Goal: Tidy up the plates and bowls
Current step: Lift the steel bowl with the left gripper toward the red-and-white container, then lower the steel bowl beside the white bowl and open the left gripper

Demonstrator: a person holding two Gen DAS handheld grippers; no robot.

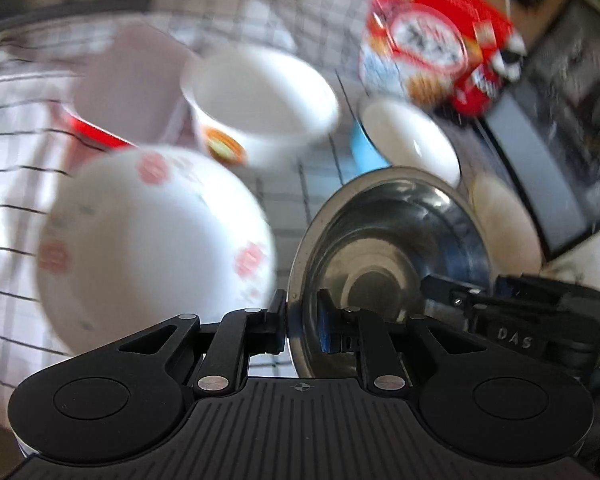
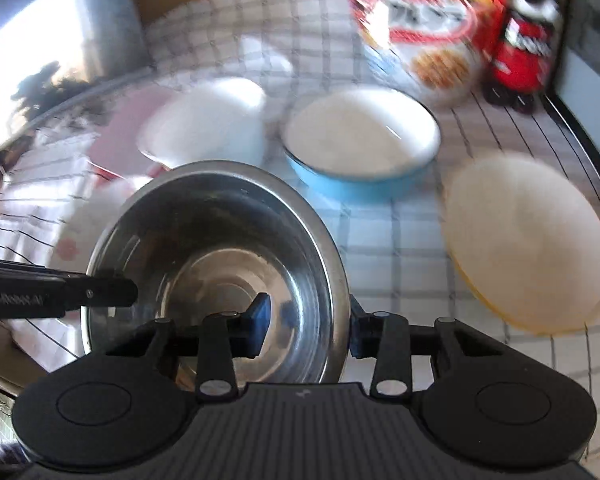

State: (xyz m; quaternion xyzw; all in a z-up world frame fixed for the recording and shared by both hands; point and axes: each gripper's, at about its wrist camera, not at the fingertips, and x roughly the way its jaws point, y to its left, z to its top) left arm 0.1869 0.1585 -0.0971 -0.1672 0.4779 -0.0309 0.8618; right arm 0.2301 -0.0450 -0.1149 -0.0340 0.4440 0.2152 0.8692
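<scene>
Both grippers hold the steel bowl (image 2: 220, 248) by its rim from opposite sides. The left gripper (image 1: 302, 322) has its jaws clenched on the rim, one finger outside the wall and the blue-padded one inside. The right gripper (image 2: 308, 320) grasps the opposite edge the same way, its blue pad (image 2: 260, 316) inside the bowl and the other finger outside, against the wall. In the right wrist view the left gripper's black finger reaches in from the left to the bowl's edge. The bowl sits tilted above a checked cloth (image 2: 380, 248) covering the tabletop. Behind it on the cloth stand a blue bowl (image 2: 360, 152) with a white inside and a white cup (image 1: 260, 108) with an orange mark on its side. Left of the steel bowl lies a white bowl (image 1: 156, 244) with pink flower prints, and beyond that a pink plate (image 1: 128, 80) over something red. A pale round plate (image 2: 528, 240) with a yellow edge lies to the right on the cloth, well apart from the steel bowl. A red box (image 2: 428, 20) stands at the back, with a dark red bottle (image 2: 528, 40) just beside it. Most of the scene is blurred.
</scene>
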